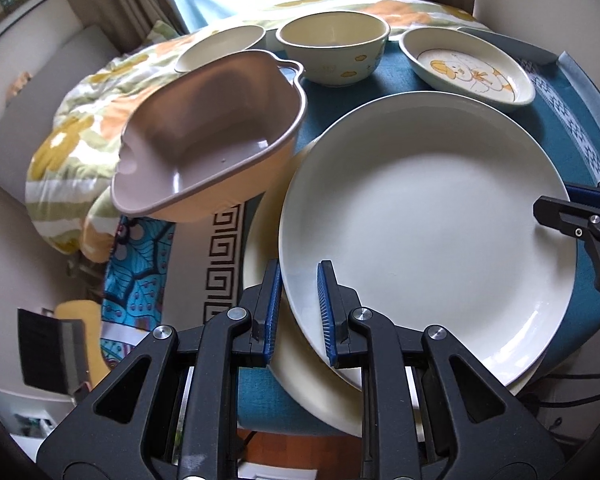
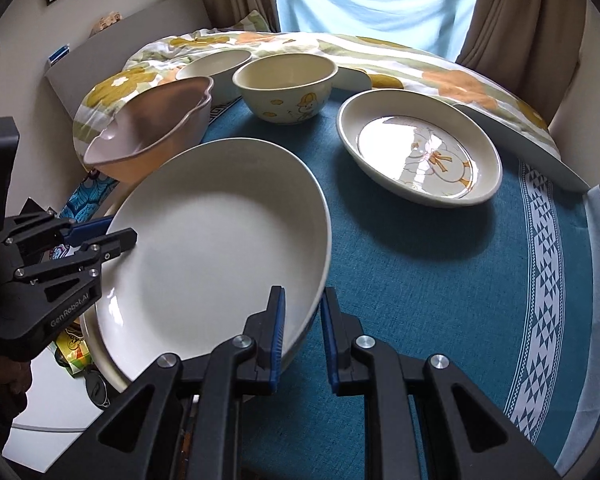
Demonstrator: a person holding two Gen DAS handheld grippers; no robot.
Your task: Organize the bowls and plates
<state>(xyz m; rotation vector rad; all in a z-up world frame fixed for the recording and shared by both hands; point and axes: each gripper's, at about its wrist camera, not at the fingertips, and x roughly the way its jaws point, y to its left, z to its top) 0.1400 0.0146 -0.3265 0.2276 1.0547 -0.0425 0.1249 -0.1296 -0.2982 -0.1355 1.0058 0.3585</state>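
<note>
A large white plate [image 1: 428,216] lies tilted on a second cream plate [image 1: 300,380] on the teal tablecloth [image 2: 440,280]. My left gripper [image 1: 298,312] straddles the white plate's near-left rim, fingers a little apart around it. My right gripper [image 2: 303,334] straddles the same plate [image 2: 212,248] at its right rim, likewise narrowly open around it. Behind stand a pink-and-orange bowl [image 1: 208,132], a cream bowl with a cartoon print [image 1: 334,50], a small cream bowl [image 1: 220,46] and an oval duck-print dish [image 1: 470,66].
A floral quilt [image 2: 400,64] is heaped behind the table. A pale tray edge [image 2: 520,140] lies at the back right. The table's left edge drops off beside the pink bowl. Patterned cloth [image 1: 140,264] hangs at the left.
</note>
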